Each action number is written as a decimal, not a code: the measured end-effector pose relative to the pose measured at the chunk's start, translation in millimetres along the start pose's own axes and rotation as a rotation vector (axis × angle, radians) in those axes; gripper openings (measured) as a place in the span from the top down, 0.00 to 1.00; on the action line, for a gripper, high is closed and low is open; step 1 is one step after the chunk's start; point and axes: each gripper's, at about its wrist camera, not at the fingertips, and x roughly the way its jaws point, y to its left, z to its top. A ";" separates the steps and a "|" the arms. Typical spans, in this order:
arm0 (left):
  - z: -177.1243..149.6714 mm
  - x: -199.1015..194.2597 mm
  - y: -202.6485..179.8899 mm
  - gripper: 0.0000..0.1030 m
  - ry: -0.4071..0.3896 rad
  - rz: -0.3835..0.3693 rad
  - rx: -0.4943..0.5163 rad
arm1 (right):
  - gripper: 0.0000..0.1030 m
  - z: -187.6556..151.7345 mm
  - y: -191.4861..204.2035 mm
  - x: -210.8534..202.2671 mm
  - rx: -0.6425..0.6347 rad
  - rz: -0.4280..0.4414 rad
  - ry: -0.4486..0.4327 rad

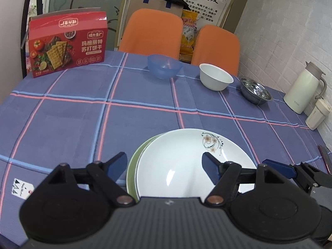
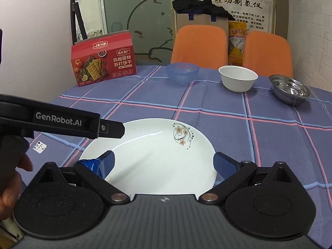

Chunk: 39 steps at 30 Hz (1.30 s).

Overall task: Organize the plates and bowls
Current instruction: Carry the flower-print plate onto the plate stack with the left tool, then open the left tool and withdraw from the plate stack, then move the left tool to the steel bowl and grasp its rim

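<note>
A white plate with a flower print (image 1: 182,157) lies on a green plate (image 1: 132,166) near the table's front edge. It also shows in the right wrist view (image 2: 153,157). My left gripper (image 1: 165,167) is open, its jaws straddling the plates' left part just above them. My right gripper (image 2: 164,164) is open over the white plate's near side. At the back stand a blue bowl (image 1: 164,66), a white bowl (image 1: 215,78) and a steel bowl (image 1: 256,90), also in the right wrist view as blue bowl (image 2: 182,72), white bowl (image 2: 238,77) and steel bowl (image 2: 290,89).
A red cracker box (image 1: 68,43) stands at the back left. A white thermos jug (image 1: 305,89) and a small white cup (image 1: 317,114) stand at the right edge. Two orange chairs (image 1: 153,31) sit behind the table with its blue checked cloth (image 1: 72,120).
</note>
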 end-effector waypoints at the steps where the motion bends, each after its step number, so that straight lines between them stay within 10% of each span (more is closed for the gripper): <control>1: 0.1 0.6 -1.0 0.30 0.003 0.001 0.003 | 0.13 -0.5 -5.7 -2.5 0.023 0.011 -0.008; 19: 57.4 98.7 -126.6 0.28 0.109 -0.128 0.168 | 0.13 -3.6 -217.1 -14.6 0.499 -0.101 0.065; 39: 93.7 198.3 -223.1 0.28 0.166 -0.115 0.352 | 0.13 38.9 -306.5 22.7 0.356 -0.150 -0.020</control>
